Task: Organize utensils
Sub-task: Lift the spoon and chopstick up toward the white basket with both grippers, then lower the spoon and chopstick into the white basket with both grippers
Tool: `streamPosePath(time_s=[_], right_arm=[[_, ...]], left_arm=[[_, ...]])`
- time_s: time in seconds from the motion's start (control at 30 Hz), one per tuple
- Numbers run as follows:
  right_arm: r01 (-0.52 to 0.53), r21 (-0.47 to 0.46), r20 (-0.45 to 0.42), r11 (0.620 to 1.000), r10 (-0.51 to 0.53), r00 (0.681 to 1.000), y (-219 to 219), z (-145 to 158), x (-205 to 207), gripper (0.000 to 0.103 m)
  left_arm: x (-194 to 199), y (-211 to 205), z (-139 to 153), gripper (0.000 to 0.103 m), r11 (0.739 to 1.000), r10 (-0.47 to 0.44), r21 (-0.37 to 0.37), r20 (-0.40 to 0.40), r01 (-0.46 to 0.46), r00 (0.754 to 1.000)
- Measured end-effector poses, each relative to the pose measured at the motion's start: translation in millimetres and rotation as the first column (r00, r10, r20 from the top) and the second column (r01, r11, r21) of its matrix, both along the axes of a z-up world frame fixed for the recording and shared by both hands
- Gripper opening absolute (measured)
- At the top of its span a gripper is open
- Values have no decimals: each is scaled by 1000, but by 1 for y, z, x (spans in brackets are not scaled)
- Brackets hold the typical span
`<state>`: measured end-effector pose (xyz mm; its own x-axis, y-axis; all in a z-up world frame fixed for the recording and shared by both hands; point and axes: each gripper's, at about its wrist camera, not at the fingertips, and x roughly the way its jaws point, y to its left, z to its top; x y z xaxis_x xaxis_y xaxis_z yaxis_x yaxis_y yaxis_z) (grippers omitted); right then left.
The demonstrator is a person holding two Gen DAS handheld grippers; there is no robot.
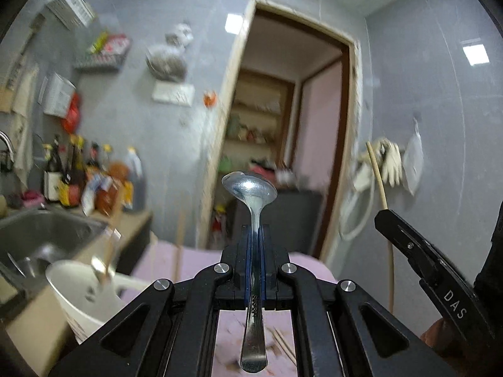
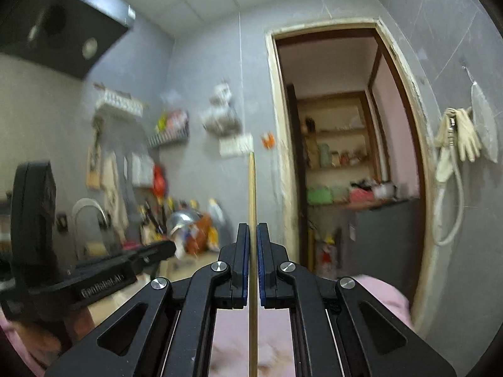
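Left gripper (image 1: 255,232): fingers clenched on the handle of a metal spoon (image 1: 251,188), which stands upright between the blue pads, bowl at the top, handle end hanging below the fingers

Right gripper (image 2: 253,232): fingers grasping a single wooden chopstick (image 2: 252,188), which runs straight up through the narrow gap between the pads and ends well above them

Cross view: from the left wrist the right gripper shows at the right edge as a black arm lettered DAS, with the chopstick rising from its tip; from the right wrist the left gripper shows at the lower left (blurred), the spoon bowl at its tip

Pink cloth (image 1: 201,260): covers the surface below both grippers; two more chopsticks (image 1: 284,347) lie on it just right of the spoon handle

White bowl (image 1: 78,295): stands on the table (image 1: 37,323) at the lower left, just beside the steel sink (image 1: 47,235), with a utensil leaning inside it (too blurred to name)

Bottles (image 1: 94,182): a crowded row at the back of the table, against the grey wall

Wall fittings: wire racks and hanging bags at the left, pale gloves (image 2: 465,135) and a hose at the right

Doorway (image 2: 339,144): open, straight ahead in both views, with stocked shelves beyond it
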<state>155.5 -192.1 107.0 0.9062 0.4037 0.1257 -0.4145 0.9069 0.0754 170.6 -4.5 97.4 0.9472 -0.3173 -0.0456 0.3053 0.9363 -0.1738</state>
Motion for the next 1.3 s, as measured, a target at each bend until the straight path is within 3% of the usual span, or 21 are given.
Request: streamPosePath(time_s=[0.2,0.4,0.63,0.8,1.03,1.3], right_arm=[[-138,129,52,982,132,990,37,19,29,3],[-195,185,66,963,186,980,68,17,51,3],[-201,198,55,959,194,979,92,4,68,3],[-162,173,49,972,156,987,101,-9,74,3],[-149,160,27,976,147,989,103,-24,80,3],[-122,143,-5,982,124,992,105,-40,86,3]], left_arm=[[6,46,20,2,995,87,-59,73,-83,994],[17,106,31,2,971,195,-165,118,-174,974],[38,163,18,2,934,236,-294,75,-205,969],[49,182,2,2,909,268,-342,41,-238,963],[58,184,-16,2,887,309,-362,3,-287,951],[56,153,-39,2,897,371,-259,6,-357,928]])
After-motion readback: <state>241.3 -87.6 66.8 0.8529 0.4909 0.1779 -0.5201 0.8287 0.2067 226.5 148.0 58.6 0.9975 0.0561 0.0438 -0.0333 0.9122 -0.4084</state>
